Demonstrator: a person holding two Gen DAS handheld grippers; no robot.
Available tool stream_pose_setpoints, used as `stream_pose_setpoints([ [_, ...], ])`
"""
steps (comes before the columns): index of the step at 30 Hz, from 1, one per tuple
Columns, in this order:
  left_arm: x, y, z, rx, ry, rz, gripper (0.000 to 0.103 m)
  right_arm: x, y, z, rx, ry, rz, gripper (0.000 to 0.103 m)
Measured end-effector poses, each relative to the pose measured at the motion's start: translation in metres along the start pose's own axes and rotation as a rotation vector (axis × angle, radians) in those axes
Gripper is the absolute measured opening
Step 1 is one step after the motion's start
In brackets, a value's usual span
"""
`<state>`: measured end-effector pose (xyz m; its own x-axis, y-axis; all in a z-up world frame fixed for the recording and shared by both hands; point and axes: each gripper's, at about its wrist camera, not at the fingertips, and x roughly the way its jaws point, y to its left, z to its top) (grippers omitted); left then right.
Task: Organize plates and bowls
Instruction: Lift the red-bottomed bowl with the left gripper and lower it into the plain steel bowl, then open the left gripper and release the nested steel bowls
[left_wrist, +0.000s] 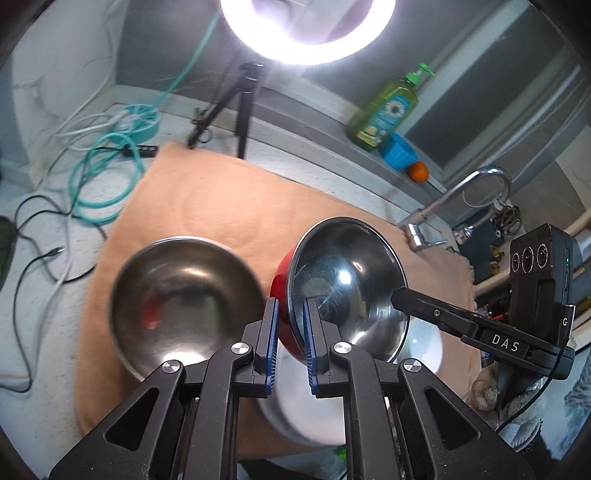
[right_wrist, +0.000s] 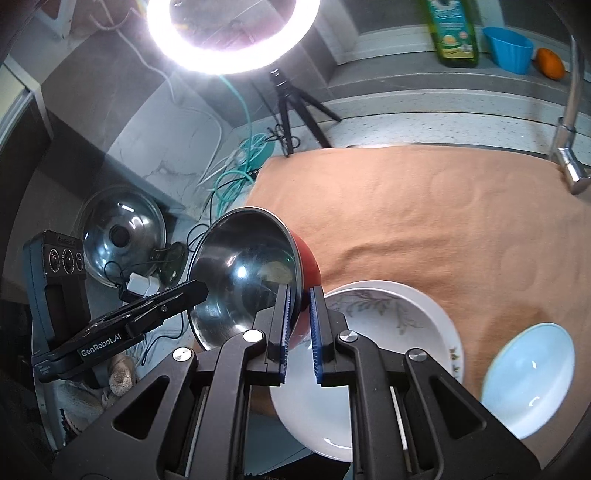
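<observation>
Left gripper (left_wrist: 291, 332): my blue pads clamp the rim of the red-outside, steel-lined bowl (left_wrist: 347, 284), tilted on edge
Right gripper (right_wrist: 299, 325): my pads pinch the same bowl's opposite rim
Bowl's place: above the white floral plate (right_wrist: 424, 321), at the orange towel's (right_wrist: 424, 206) near edge
Second steel bowl (left_wrist: 184, 302): on the towel's left side
Pale blue plate (right_wrist: 528, 376): towel's near right corner

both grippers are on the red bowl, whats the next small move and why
Probably let the right gripper release: the left gripper already pinches the tilted red-outside steel bowl's rim, and the empty steel bowl beside it looks ready for nesting.
</observation>
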<state>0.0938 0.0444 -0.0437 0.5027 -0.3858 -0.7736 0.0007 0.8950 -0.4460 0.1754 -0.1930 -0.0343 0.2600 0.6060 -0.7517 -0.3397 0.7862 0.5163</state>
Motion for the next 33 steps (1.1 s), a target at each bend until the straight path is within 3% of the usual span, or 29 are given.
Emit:
stream_pose_setpoints([
  [11, -0.007, 0.043, -0.006, -0.069, -0.005, 0.072, 0.011, 0.046, 0.035, 0.006, -0.081, 0.078, -0.002, 0.010],
  [19, 0.004, 0.070, -0.010, -0.097, 0.037, 0.125, 0.011, 0.090, 0.050, 0.008, -0.135, 0.151, -0.038, 0.010],
  [33, 0.016, 0.080, -0.012, -0.069, 0.088, 0.190, 0.011, 0.125, 0.056, 0.003, -0.190, 0.221, -0.079, 0.010],
])
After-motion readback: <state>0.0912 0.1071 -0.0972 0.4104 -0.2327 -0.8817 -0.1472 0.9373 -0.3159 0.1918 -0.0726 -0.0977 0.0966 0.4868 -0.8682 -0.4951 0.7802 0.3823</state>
